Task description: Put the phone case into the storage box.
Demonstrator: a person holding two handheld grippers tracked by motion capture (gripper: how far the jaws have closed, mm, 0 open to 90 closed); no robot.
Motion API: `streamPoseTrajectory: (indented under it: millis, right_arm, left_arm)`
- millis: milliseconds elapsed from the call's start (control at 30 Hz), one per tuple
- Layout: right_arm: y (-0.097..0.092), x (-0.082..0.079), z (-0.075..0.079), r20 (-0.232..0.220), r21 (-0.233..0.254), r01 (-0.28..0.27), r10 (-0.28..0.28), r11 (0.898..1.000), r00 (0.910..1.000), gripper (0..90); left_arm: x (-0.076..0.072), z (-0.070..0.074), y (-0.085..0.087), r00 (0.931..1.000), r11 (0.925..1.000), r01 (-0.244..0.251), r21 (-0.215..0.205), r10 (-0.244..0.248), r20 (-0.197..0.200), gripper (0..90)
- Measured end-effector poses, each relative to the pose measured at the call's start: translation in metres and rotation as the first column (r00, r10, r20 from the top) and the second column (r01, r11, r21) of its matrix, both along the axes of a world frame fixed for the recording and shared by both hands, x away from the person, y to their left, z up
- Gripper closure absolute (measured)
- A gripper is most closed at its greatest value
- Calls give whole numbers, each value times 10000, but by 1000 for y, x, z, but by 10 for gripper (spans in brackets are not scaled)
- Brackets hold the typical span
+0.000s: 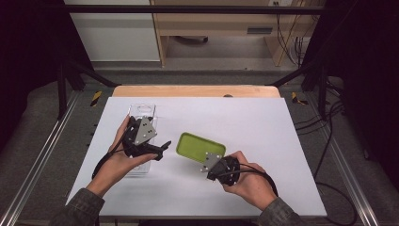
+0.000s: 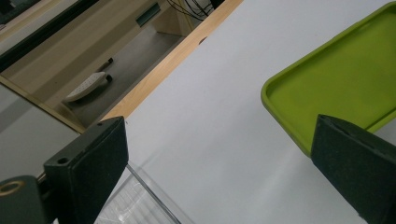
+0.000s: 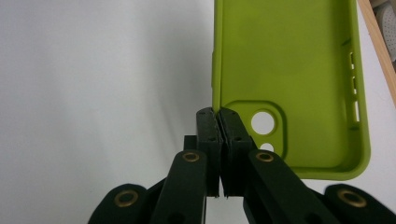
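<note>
my right claw (image 3: 218,116) clamped on green phone case (image 3: 289,70) edge, left claw (image 2: 219,154) apart over clear box (image 1: 141,115). next: lift case, guess into box.

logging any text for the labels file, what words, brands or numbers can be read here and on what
No readable text in any view.
Green phone case: plain inside, no brand or number.
Clear plastic box: no label to be seen.
Left hand-held gripper and right hand-held gripper: no markings legible.
Small plate on the wooden furniture behind the table: too small to read.
</note>
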State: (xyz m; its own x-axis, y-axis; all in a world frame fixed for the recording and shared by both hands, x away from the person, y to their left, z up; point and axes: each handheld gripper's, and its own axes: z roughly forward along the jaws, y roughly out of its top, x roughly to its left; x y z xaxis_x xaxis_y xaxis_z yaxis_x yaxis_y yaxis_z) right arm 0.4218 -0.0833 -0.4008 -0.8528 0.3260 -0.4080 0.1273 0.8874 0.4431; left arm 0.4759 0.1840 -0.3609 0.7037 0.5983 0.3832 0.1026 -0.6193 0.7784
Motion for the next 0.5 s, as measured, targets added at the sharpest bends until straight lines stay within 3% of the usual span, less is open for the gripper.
streamPoseTrajectory:
  millis: [500]
  right_arm:
    - [1, -1, 0, 62, -2, -31, 31, 10000, 10000, 880]
  left_arm:
    - [11, 6, -10, 10000, 9992, -33, 391, 33, 21, 70]
